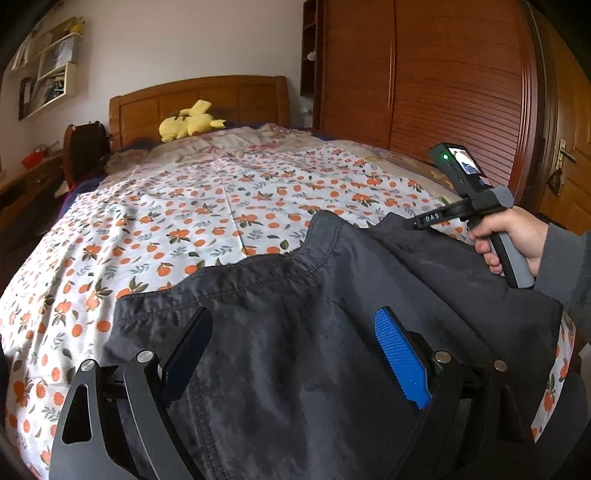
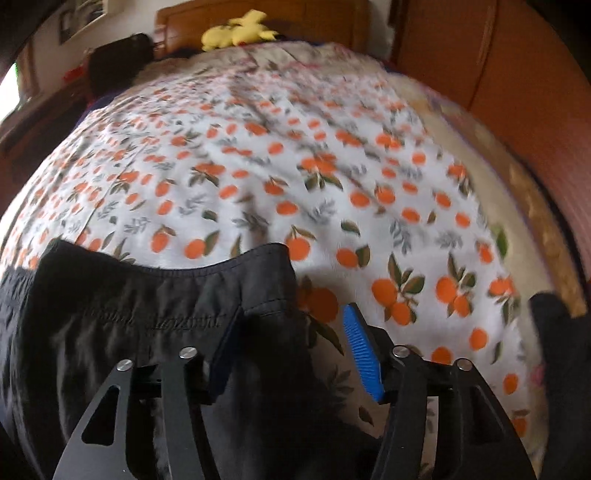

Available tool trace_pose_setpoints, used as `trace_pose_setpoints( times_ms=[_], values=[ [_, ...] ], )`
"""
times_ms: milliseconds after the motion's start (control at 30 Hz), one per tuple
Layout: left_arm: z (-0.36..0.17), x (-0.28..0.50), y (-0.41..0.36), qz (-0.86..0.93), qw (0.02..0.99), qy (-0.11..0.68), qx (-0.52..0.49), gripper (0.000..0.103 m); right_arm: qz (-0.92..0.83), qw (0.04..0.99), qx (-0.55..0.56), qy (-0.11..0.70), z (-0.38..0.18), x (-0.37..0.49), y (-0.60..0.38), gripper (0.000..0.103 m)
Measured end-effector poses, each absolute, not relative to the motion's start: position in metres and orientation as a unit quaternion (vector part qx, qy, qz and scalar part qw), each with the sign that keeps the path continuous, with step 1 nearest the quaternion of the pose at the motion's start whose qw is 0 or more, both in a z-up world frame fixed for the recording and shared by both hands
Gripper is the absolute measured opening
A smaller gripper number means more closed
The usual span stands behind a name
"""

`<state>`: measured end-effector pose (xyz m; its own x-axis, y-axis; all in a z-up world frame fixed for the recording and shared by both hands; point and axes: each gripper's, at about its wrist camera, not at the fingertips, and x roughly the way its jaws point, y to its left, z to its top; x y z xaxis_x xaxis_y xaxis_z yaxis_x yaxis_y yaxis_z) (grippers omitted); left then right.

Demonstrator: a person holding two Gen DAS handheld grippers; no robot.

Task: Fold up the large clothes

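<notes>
The dark garment (image 1: 295,332) lies on the near part of the bed (image 1: 184,221), hem edge running from nine to three o'clock. The left claw (image 1: 295,354) is spread wide, holding nothing, with cloth directly beneath. The right claw (image 2: 295,350), also wide and empty, straddles the garment's right corner, which lies at its eleven o'clock; it is the nearer claw to that corner.

Right gripper (image 2: 295,347): jaws apart, blue pad (image 2: 360,354) at 4 o'clock. Dark garment (image 2: 147,314): spread at 8 o'clock on orange-print bedspread (image 2: 295,166). Yellow plush toy (image 2: 236,31): 12 o'clock, by wooden headboard (image 2: 314,22). View blurred.
</notes>
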<state>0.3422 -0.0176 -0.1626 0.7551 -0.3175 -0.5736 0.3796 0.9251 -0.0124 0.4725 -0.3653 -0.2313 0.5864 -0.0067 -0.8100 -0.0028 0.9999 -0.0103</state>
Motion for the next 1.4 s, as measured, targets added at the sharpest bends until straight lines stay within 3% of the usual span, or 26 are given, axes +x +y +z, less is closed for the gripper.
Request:
trace_pose_setpoints(
  times_ms=[100, 133, 167, 200, 267, 400, 500, 567, 733, 933, 1000, 1167, 1400],
  values=[
    [-0.167, 0.345, -0.020, -0.188, 0.933, 0.301, 0.056, 0.091, 0.015, 0.880, 0.015, 0.475, -0.238, 0.479, -0.367, 0.054],
    [-0.168, 0.346, -0.021, -0.189, 0.933, 0.302, 0.057, 0.091, 0.021, 0.878, 0.016, 0.478, -0.239, 0.481, -0.365, 0.050],
    [-0.170, 0.347, -0.021, -0.189, 0.932, 0.304, 0.057, 0.091, 0.031, 0.876, 0.015, 0.480, -0.240, 0.482, -0.362, 0.043],
    [-0.170, 0.347, -0.022, -0.190, 0.932, 0.305, 0.058, 0.091, 0.043, 0.876, 0.015, 0.481, -0.239, 0.482, -0.360, 0.024],
    [-0.171, 0.347, -0.022, -0.190, 0.931, 0.305, 0.058, 0.091, 0.050, 0.881, -0.007, 0.471, -0.235, 0.480, -0.351, 0.009],
    [-0.169, 0.345, -0.023, -0.191, 0.932, 0.303, 0.057, 0.091, 0.004, 0.915, -0.024, 0.402, -0.209, 0.467, -0.355, 0.006],
    [-0.168, 0.342, -0.023, -0.193, 0.932, 0.300, 0.060, 0.091, -0.034, 0.916, -0.027, 0.399, -0.205, 0.466, -0.363, 0.007],
    [-0.165, 0.340, -0.021, -0.193, 0.933, 0.297, 0.057, 0.091, -0.038, 0.910, -0.027, 0.413, -0.206, 0.468, -0.365, 0.009],
    [-0.160, 0.331, -0.018, -0.197, 0.935, 0.289, 0.057, 0.091, -0.045, 0.915, -0.026, 0.400, -0.191, 0.452, -0.367, 0.033],
    [-0.151, 0.316, -0.018, -0.200, 0.938, 0.277, 0.060, 0.091, -0.011, 0.922, -0.044, 0.384, -0.176, 0.405, -0.356, 0.045],
    [-0.148, 0.311, -0.018, -0.199, 0.940, 0.270, 0.061, 0.099, 0.000, 0.924, -0.045, 0.380, -0.172, 0.385, -0.354, 0.054],
    [-0.144, 0.299, -0.020, -0.195, 0.944, 0.258, 0.063, 0.101, 0.021, 0.923, -0.045, 0.381, -0.174, 0.336, -0.356, 0.066],
    [-0.145, 0.281, -0.023, -0.195, 0.945, 0.254, 0.068, 0.101, 0.021, 0.923, -0.039, 0.382, -0.182, 0.285, -0.366, 0.073]
  ],
)
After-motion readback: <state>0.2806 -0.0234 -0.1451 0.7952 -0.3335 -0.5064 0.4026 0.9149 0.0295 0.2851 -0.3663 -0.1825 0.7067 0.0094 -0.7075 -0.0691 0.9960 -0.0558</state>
